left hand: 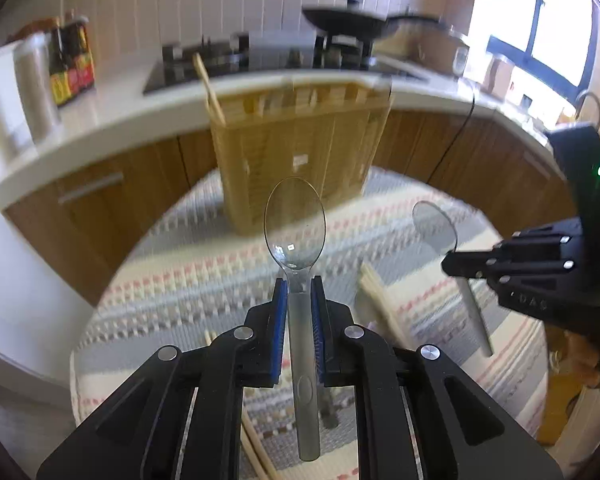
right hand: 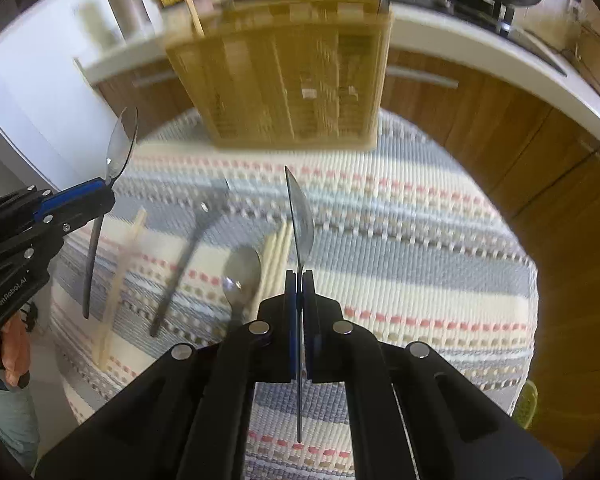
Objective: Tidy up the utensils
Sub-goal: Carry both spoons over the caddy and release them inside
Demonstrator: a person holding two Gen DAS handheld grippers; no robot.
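My left gripper is shut on the handle of a clear plastic spoon, whose bowl points toward a slatted bamboo utensil holder at the table's far side. My right gripper is shut on a second clear spoon, seen edge-on, above the striped cloth. Each wrist view also shows the other gripper: the right gripper with its spoon, and the left gripper with its spoon. On the cloth lie a metal spoon, a dark utensil and pale chopsticks.
The round table carries a striped woven cloth. One chopstick stands in the holder's left corner, and another lies near the table's left edge. Behind are a white counter, sauce bottles and a pan on a stove.
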